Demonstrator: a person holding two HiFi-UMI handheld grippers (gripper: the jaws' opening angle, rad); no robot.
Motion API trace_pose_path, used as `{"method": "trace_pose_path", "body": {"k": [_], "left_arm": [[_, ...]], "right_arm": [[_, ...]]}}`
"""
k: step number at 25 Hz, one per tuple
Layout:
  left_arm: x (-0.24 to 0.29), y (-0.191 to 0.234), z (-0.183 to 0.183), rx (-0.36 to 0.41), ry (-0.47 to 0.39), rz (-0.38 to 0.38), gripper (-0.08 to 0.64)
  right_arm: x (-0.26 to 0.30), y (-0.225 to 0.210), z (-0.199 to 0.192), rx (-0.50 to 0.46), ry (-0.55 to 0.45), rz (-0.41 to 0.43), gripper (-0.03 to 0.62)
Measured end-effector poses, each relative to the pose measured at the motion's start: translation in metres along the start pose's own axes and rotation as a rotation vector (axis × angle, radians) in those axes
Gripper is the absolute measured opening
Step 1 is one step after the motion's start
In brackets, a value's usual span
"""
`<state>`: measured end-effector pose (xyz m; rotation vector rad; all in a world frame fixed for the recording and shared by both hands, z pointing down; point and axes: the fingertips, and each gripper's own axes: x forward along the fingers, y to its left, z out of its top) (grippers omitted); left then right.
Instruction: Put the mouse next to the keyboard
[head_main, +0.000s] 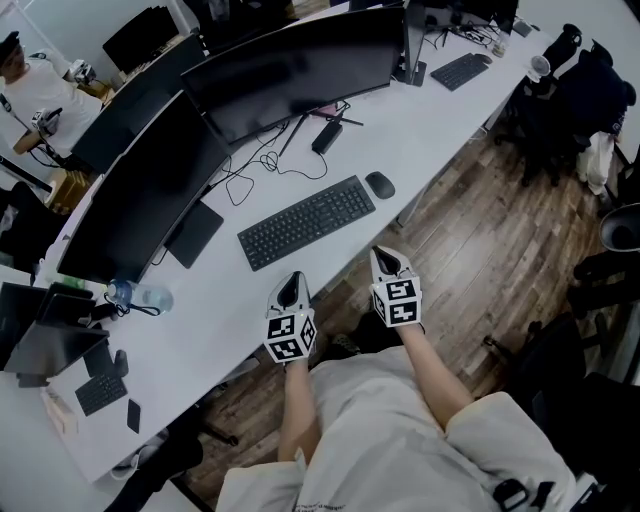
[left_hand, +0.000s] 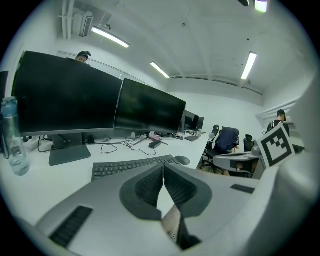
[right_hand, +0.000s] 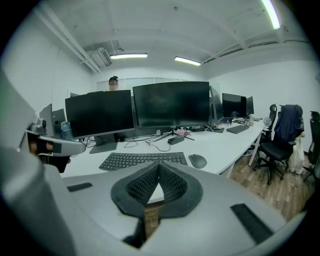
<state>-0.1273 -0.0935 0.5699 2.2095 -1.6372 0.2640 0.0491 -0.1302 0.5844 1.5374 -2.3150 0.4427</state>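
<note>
Currently, in the head view, the mouse (head_main: 379, 184) lies on the table (head_main: 390, 140) just beside the right end of the keyboard (head_main: 306, 221), close to it but not touching. The placement therefore looks met, or short of it by a small correction at most. The left tongs (head_main: 291, 284) and the right tongs (head_main: 386, 259) hover at the near table edge, short of the keyboard. For any correction, use the right tongs, which are nearer: open them before approach, close across the mouse's sides, and slide rather than lift. The cables (head_main: 262, 160), the monitors (head_main: 300, 60) and a water bottle (head_main: 140, 297) sit behind or well to the left, outside that path. In the left gripper view, the left tongs (left_hand: 163, 167) are closed with nothing between them. In the right gripper view, the right tongs (right_hand: 159, 166) are likewise closed and empty. There the mouse (right_hand: 197, 160) lies ahead and slightly right, with only bare table in between, and an office chair (right_hand: 280, 135) stands well beyond the edge.
</note>
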Motion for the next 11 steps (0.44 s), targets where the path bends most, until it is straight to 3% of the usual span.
{"method": "trace_pose_path", "body": {"k": [11], "left_arm": [[0.0019, 0.0065, 0.0008, 0.0, 0.003, 0.006, 0.025]], "right_arm": [[0.0076, -0.0003, 0.003, 0.001, -0.002, -0.001, 0.002]]}}
